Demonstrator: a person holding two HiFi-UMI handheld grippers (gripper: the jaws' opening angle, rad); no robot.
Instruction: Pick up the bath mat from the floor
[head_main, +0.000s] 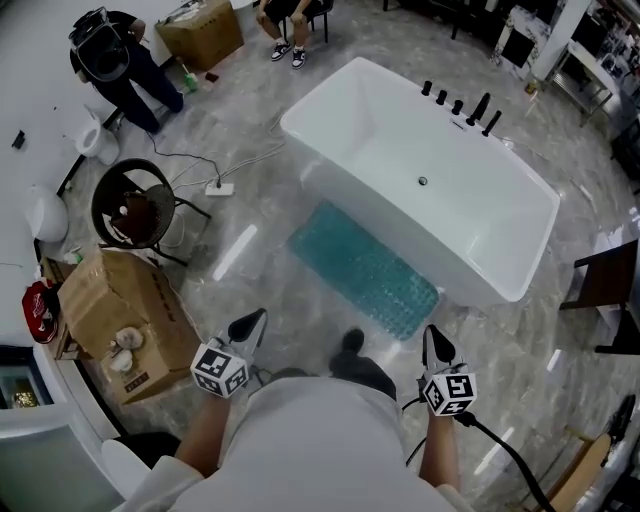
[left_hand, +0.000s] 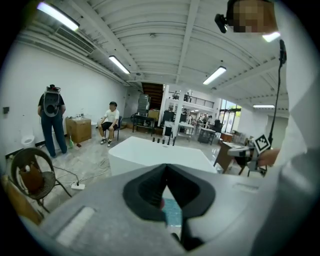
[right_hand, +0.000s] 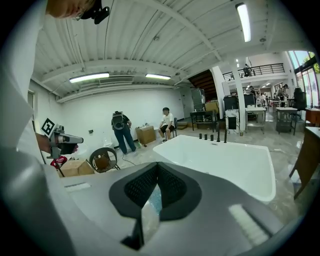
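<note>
Plainly, everything turns on where the bath mat (head_main: 365, 272) lies relative to the two hands. It lies flat on the grey floor, ahead of both grippers on the far side, close along the near wall of the white bathtub (head_main: 478, 283). Its long axis runs from far left to near right, parallel to that wall of the tub.

The right gripper (head_main: 432, 336) looks the nearer of the two. Its tips hang just beside the mat's near-right end, though well above the floor. The left gripper (head_main: 254, 320) sits well apart from the mat, off to the left of its near long edge. To my eye the first grab belongs to the right hand at that near-right end, while the left needs to travel right and farther out to reach the far-left end.

Both pairs of jaws are pressed together with nothing between them. Each gripper view shows only a sliver of teal mat and floor past the closed pads, so they must part before any grip.

By count there is one mat, one bathtub and two grippers. Five black fittings (head_main: 458, 106) stand on the tub's far rim. Two other people are at the far left, one standing (head_main: 118, 62) and one seated (head_main: 290, 22).
</note>
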